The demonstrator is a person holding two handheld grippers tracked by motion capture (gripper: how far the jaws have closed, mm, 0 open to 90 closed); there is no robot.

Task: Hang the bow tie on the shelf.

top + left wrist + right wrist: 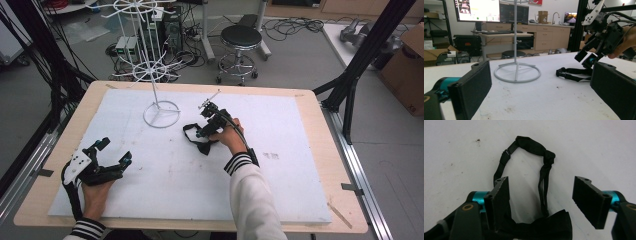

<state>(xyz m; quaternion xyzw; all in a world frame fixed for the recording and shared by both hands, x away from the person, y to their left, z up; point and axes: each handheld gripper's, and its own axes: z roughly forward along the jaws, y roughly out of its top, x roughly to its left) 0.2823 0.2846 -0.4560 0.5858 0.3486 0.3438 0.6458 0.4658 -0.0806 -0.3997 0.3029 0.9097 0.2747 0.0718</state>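
Note:
A black bow tie [199, 144] with a looped neck strap lies near the middle of the white board [165, 180]. My right gripper [203, 131] points down over it. In the right gripper view the bow [544, 226] sits low between the jaws and the strap [534, 147] loops away ahead. The jaws of my right gripper [541, 181] stand apart on either side of the strap, and neither pad presses on it. My left gripper [115, 150] rests at the front left of the board, open and holding nothing [541, 75]. From there I see the bow tie [571, 73] under the right gripper [587, 58].
A white wire stand [161, 114] with a ring base and spoked tiers rises at the back left of the board, close behind the bow tie; its base [517, 72] faces the left gripper. Black frame posts flank the wooden table [310, 100]. A stool [241, 37] stands beyond it.

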